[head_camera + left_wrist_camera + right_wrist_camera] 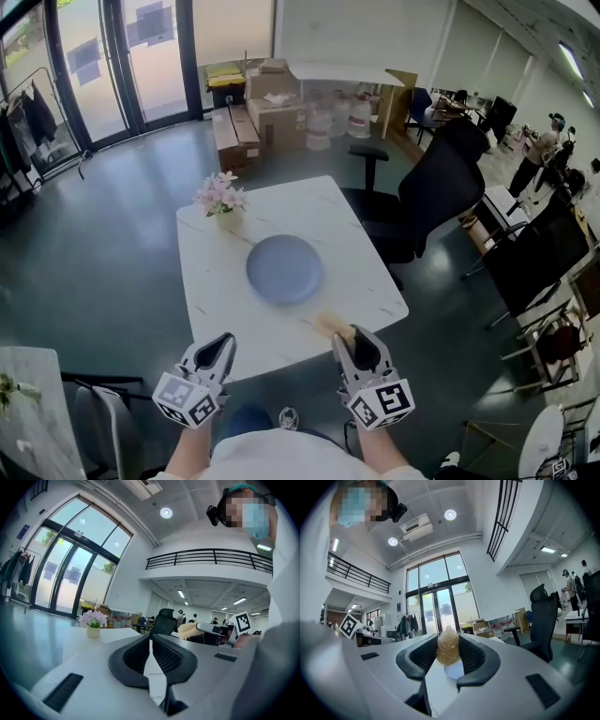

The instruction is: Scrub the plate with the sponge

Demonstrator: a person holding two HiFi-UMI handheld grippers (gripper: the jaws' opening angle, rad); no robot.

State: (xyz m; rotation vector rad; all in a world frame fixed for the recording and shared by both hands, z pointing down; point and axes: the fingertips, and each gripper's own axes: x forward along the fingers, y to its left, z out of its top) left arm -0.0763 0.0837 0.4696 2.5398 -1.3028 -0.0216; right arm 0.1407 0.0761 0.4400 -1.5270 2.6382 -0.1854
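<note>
Between right tongs (448, 641): sponge (448, 654); plate (284, 268) on table (214, 277) ahead.

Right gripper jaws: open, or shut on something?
Shut: the right gripper pinches a tan straw-like fibrous sponge between its jaws.

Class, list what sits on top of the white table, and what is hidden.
A blue plate lies near the middle of the table, with a small pot of pink flowers at its far left. The right gripper and its sponge cover part of the near edge.
</note>
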